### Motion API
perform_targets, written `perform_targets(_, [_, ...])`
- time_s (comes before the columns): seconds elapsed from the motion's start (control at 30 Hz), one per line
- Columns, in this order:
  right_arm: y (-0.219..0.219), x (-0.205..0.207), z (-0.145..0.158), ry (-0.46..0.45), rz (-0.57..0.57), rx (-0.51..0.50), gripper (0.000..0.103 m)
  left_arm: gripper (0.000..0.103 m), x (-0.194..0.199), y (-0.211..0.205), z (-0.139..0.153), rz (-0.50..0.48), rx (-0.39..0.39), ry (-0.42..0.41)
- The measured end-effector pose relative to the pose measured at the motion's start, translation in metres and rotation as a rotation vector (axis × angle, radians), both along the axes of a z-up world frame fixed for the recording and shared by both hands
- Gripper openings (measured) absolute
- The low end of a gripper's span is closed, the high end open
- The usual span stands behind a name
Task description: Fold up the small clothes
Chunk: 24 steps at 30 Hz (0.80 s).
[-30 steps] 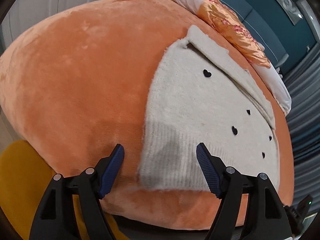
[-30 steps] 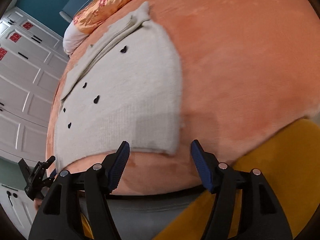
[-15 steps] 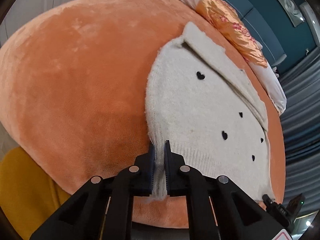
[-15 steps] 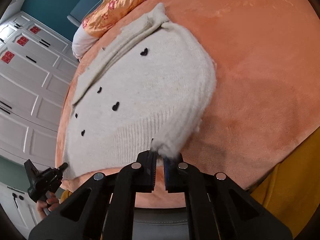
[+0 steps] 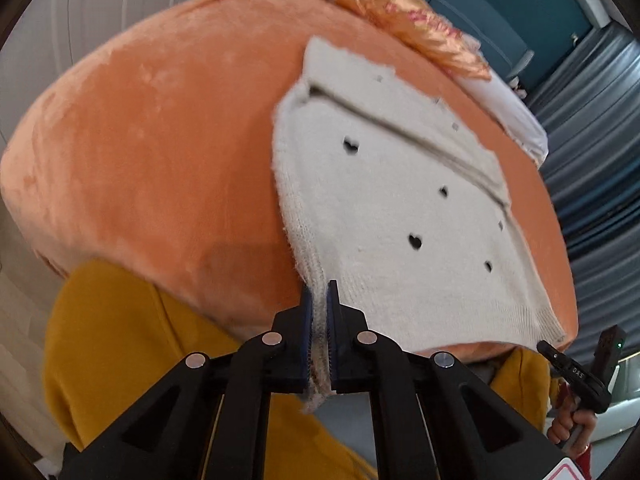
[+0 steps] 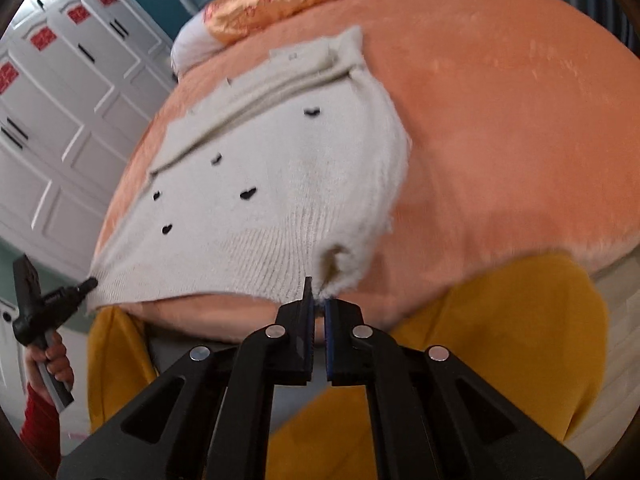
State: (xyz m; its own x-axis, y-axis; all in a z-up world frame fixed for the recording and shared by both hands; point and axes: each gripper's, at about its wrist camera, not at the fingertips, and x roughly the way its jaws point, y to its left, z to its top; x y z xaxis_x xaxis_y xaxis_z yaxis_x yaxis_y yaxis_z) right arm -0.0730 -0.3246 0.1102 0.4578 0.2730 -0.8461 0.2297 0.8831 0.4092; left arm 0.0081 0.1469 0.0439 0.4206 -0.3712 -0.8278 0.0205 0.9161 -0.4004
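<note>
A small cream knit sweater [image 5: 392,208] with black hearts lies on an orange plush blanket [image 5: 160,152]; it also shows in the right wrist view [image 6: 272,184]. My left gripper [image 5: 319,300] is shut on the sweater's near left hem corner. My right gripper [image 6: 316,300] is shut on the near right hem corner, which is bunched and lifted. The hem is stretched between both grippers. The far part of the sweater is folded over.
An orange patterned pillow [image 5: 412,28] and white bedding [image 5: 508,108] lie at the far edge. Yellow fabric [image 5: 120,340] is near me, below the blanket. White cabinet doors [image 6: 60,92] stand to the left in the right wrist view. The other gripper [image 6: 44,300] shows there too.
A second ago both grippers were open over the hem corners. They closed on the corners, then pulled the hem back toward me and lifted it off the blanket.
</note>
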Motion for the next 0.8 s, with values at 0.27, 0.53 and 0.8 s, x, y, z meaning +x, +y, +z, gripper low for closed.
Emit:
perform_targets(0.27, [0.000, 0.020, -0.029, 0.076, -0.095, 0.044, 0.017, 0.044, 0.016, -0.008, -0.042, 0.124, -0.011, 0.109])
perform_targets(0.53, [-0.019, 0.032, -0.038, 0.075, -0.176, 0.131, 0.034, 0.062, 0.026, -0.010, -0.052, 0.188, 0.018, 0.115])
perform_targets(0.8, [-0.024, 0.022, -0.029, 0.040, -0.202, 0.204, 0.044, 0.062, 0.025, -0.018, -0.052, 0.152, -0.046, 0.139])
